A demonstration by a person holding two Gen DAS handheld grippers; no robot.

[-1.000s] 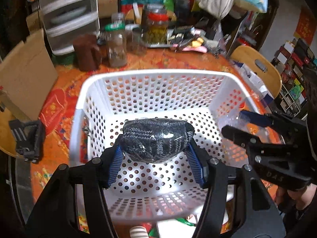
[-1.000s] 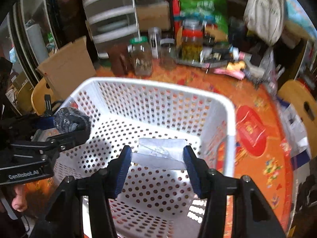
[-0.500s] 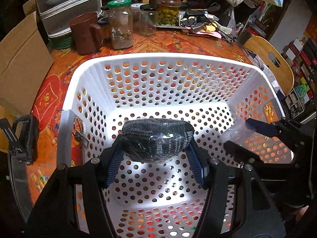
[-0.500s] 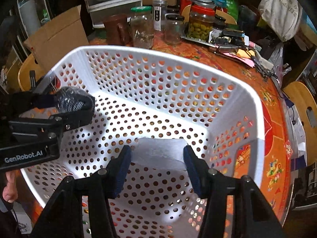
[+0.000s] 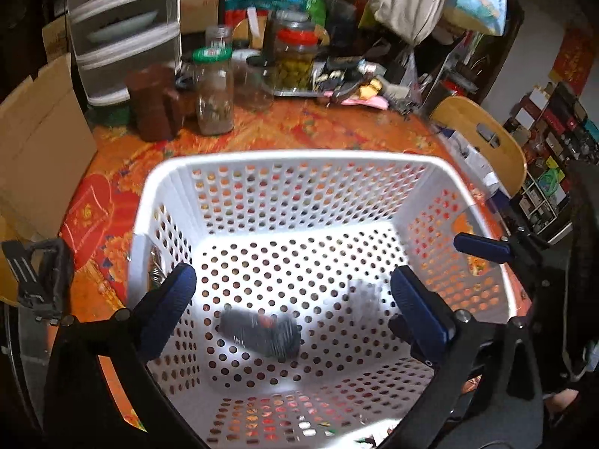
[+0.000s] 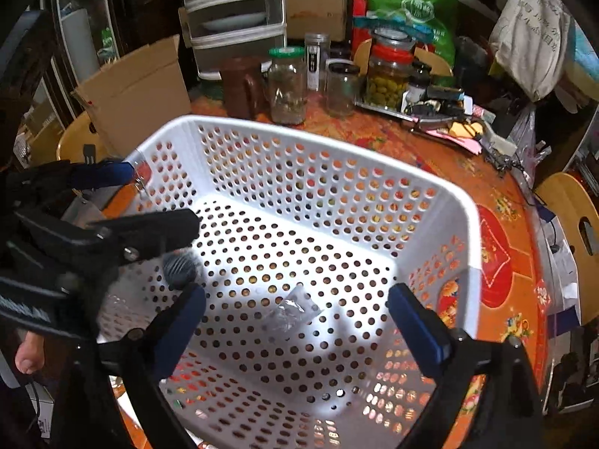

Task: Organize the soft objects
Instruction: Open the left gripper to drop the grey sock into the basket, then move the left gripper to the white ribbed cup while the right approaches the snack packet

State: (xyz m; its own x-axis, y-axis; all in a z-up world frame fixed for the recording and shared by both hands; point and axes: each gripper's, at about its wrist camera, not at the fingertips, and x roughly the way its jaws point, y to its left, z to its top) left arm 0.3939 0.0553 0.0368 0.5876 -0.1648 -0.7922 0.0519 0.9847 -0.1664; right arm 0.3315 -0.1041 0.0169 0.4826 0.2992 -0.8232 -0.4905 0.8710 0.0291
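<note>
A white perforated basket stands on the orange tablecloth; it also shows in the right wrist view. A dark knitted bundle lies on the basket floor, blurred; in the right wrist view it shows partly behind the left gripper's finger. A clear plastic packet lies on the floor near the middle, faint in the left wrist view. My left gripper is open and empty above the basket. My right gripper is open and empty above the basket.
Glass jars and a brown mug stand behind the basket. A cardboard box is at the left. A drawer unit and bags crowd the back. A wooden chair is at the right.
Both grippers have opened. The dark bundle has dropped from the left gripper and the clear packet from the right gripper onto the basket floor. Both grippers pulled back and up.
</note>
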